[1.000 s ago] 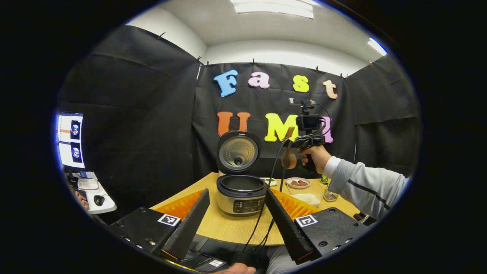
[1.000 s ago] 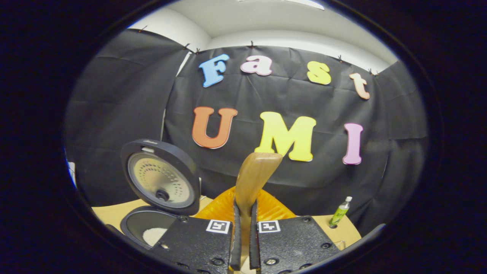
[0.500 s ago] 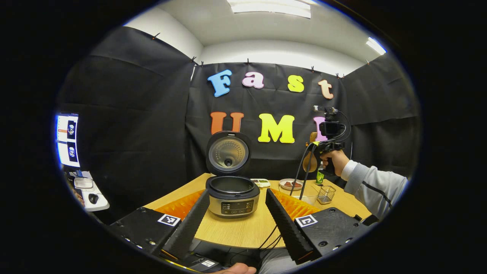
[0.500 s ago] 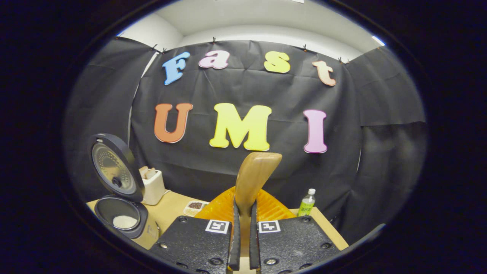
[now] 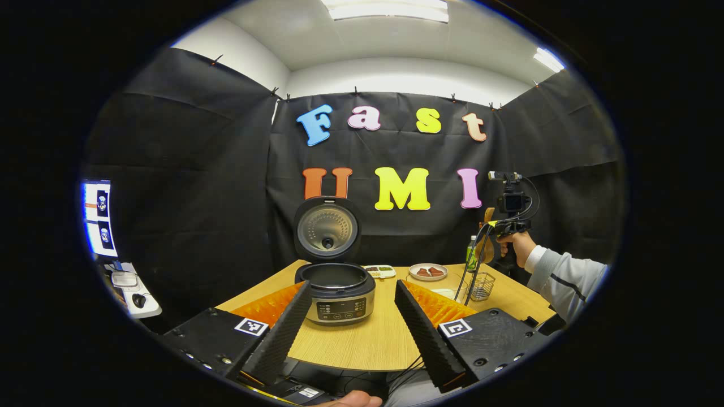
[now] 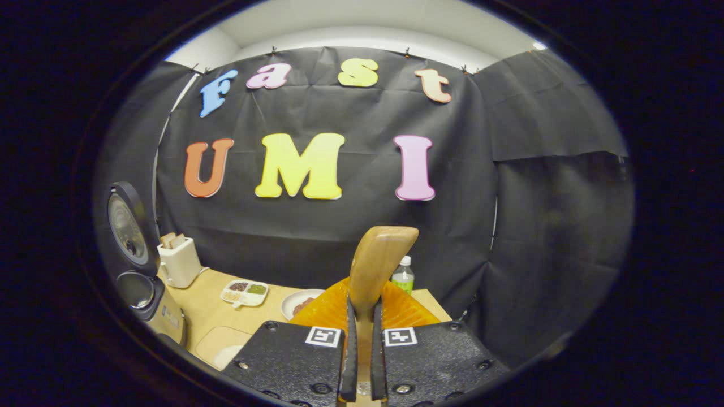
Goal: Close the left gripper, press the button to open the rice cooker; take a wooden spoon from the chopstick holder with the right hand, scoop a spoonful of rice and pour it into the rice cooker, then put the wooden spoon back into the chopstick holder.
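Fingers, right gripper (image 6: 362, 362): both pads clamped on the handle of the wooden spoon (image 6: 378, 261), whose upper end rises straight ahead of the fingertips. Seen from the left gripper view, the same gripper (image 5: 491, 233) is carried by a hand (image 5: 516, 244) with a pale sleeve, above the wire chopstick holder (image 5: 481, 286); the bowl end of the spoon hangs below the fingers, and whether it has entered the holder cannot be told.

Fingers, left gripper (image 5: 350, 333): spread wide apart, grasping nothing, with the rice cooker (image 5: 338, 291) between and beyond the fingertips on the wooden table (image 5: 362, 342).

Progress, judged:
- Cooker lid (image 5: 327, 228) stands upright, so the button press appears done.
- Spoon is out of the holder and in the grip; it is held away from the cooker and over the holder, which suggests scooping and pouring are finished. Rice inside the pot cannot be made out.
- Remaining: lower the spoon into the holder and release it.

Items by view:
- Left gripper view: the cooker's front panel, the holder, a plate (image 5: 427, 272) beyond the right finger, a monitor (image 5: 98, 219) far to the left.
- Right gripper view: the grip on the handle close up, the cooker (image 6: 148, 294) far left of the fingers, a white toaster (image 6: 179, 261), a divided dish (image 6: 244, 291), a green bottle (image 6: 403, 276) just right of the spoon.
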`<state>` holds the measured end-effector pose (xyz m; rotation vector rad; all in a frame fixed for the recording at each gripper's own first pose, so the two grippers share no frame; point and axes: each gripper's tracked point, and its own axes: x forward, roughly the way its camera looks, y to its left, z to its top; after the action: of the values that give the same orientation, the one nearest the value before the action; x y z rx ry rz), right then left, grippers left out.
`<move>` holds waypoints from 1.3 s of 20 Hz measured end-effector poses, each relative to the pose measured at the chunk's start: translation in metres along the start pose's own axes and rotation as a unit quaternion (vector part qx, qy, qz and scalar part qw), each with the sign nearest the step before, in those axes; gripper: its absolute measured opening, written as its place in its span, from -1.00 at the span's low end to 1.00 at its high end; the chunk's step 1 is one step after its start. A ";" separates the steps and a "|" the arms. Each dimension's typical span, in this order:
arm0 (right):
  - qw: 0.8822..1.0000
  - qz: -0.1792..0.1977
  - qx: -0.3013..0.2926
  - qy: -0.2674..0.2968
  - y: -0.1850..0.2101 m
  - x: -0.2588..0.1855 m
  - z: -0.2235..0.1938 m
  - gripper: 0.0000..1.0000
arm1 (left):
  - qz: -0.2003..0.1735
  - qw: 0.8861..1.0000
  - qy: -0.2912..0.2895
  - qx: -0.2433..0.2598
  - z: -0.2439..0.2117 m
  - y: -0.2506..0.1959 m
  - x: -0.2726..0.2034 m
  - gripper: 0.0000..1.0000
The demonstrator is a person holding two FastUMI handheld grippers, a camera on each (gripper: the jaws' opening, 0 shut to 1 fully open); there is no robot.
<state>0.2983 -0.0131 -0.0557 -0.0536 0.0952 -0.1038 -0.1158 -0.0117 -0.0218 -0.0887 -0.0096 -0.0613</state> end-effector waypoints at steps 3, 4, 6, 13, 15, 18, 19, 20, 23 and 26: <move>0.999 0.002 0.030 0.023 -0.013 0.012 -0.026 -0.70 | -0.010 1.000 0.001 -0.001 0.001 -0.010 0.001 0.89; 0.999 0.004 0.043 0.030 -0.017 0.015 -0.035 -0.70 | -0.012 1.000 0.002 -0.001 0.001 -0.013 0.001 0.89; 0.998 0.009 0.054 0.043 -0.018 0.024 -0.052 -0.70 | -0.014 1.000 0.005 -0.004 -0.001 -0.016 0.005 0.89; 0.995 0.024 0.080 0.050 -0.029 0.032 -0.068 -0.04 | -0.027 0.999 0.027 -0.011 -0.014 -0.032 0.021 0.89; 0.997 0.026 0.069 0.037 -0.031 0.028 -0.059 0.70 | -0.025 0.999 0.029 -0.007 -0.015 -0.035 0.026 0.89; 0.999 0.001 0.043 -0.001 -0.047 0.011 -0.034 1.00 | -0.022 0.999 0.027 -0.006 -0.012 -0.037 0.037 0.89; 0.999 0.002 0.040 -0.013 -0.046 0.001 -0.024 1.00 | -0.021 0.999 0.026 -0.007 -0.011 -0.038 0.042 0.89; 0.999 0.006 0.040 -0.025 -0.046 -0.010 -0.016 0.99 | -0.020 0.999 0.025 -0.010 -0.009 -0.039 0.047 0.89; 0.996 0.021 0.050 -0.066 -0.041 -0.054 0.009 1.00 | -0.020 1.000 0.011 -0.020 0.003 -0.041 0.067 0.89; 0.994 0.044 0.057 -0.079 -0.028 -0.104 0.012 1.00 | -0.003 1.000 0.003 -0.020 0.015 -0.030 0.091 0.89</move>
<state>0.1933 -0.0289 -0.0327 0.0555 -0.0658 -0.0174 -0.0271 -0.0456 -0.0030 -0.1285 -0.0032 -0.0676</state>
